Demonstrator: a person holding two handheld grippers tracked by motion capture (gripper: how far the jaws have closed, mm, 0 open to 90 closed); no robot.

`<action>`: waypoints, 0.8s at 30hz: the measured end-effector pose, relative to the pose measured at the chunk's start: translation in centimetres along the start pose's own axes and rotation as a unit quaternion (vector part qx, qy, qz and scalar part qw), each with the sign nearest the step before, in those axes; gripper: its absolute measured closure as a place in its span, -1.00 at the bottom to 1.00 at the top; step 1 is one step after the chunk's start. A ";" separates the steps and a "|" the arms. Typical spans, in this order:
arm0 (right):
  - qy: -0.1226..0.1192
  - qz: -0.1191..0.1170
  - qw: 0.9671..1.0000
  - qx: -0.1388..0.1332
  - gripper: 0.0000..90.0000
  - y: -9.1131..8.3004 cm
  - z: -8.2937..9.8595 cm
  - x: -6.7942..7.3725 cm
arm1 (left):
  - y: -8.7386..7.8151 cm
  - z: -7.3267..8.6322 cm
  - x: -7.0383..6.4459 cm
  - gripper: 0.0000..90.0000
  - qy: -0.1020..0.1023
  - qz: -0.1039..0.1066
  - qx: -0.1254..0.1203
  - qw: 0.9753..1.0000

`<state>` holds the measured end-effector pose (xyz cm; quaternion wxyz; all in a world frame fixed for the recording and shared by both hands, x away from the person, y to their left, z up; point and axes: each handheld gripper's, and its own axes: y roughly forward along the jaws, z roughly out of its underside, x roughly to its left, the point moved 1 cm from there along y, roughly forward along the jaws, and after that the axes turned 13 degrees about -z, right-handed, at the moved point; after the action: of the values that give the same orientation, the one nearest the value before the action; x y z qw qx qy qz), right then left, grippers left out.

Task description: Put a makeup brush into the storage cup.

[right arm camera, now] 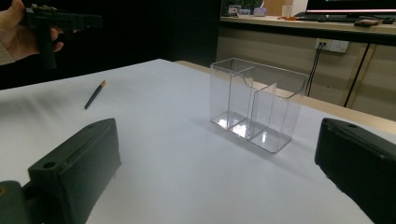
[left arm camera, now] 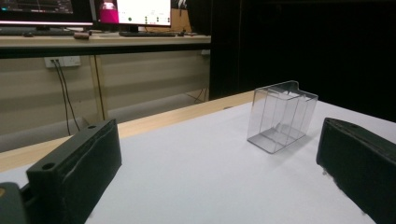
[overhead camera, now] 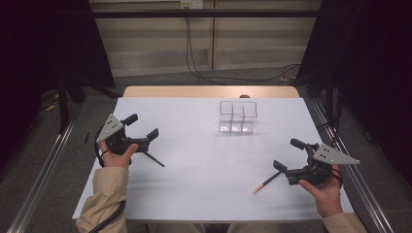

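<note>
A clear plastic organizer [overhead camera: 237, 116] with several compartments stands upright on the white table [overhead camera: 204, 160], toward the back right of centre. It also appears in the left gripper view [left arm camera: 281, 116] and the right gripper view [right arm camera: 257, 105]. A dark pencil [overhead camera: 154, 159] lies just right of my left gripper [overhead camera: 142, 126], which is open and holds nothing. An orange-brown pencil [overhead camera: 266, 183] lies just left of my right gripper [overhead camera: 287, 154], also open with nothing in it. From the right gripper view, the dark pencil [right arm camera: 95, 94] lies below the far left gripper [right arm camera: 60, 21].
A wooden strip [overhead camera: 209, 91] runs along the table's far edge. Cables [overhead camera: 194, 63] hang down the wall behind it. Metal rails [overhead camera: 48, 165] flank the table on the floor, and dark curtains hang on both sides. A desk with monitors [left arm camera: 140, 11] stands beyond.
</note>
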<state>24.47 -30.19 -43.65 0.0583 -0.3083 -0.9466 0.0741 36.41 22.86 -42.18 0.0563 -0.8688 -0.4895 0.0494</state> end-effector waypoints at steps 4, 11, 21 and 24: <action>-0.001 0.002 1.000 0.000 -1.00 -0.1 0.0 0.1 | 0.3 0.1 0.1 -1.00 -0.001 -0.002 0.005 1.000; 0.001 0.003 1.000 -0.002 -1.00 -0.1 -0.1 0.1 | 0.8 0.4 0.2 -1.00 -0.006 -0.008 0.003 1.000; -0.001 -0.003 1.000 -0.003 -1.00 0.2 -0.2 0.0 | 1.6 0.8 0.3 -1.00 0.003 -0.028 0.039 0.999; -0.002 -0.005 1.000 0.000 -1.00 0.4 -0.2 -0.1 | 1.7 0.9 0.3 -1.00 0.003 -0.031 0.049 0.998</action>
<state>24.78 -29.89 -43.55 0.0571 -0.3033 -0.9483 0.0739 37.90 22.32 -43.36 0.1019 -0.8497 -0.5127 0.0692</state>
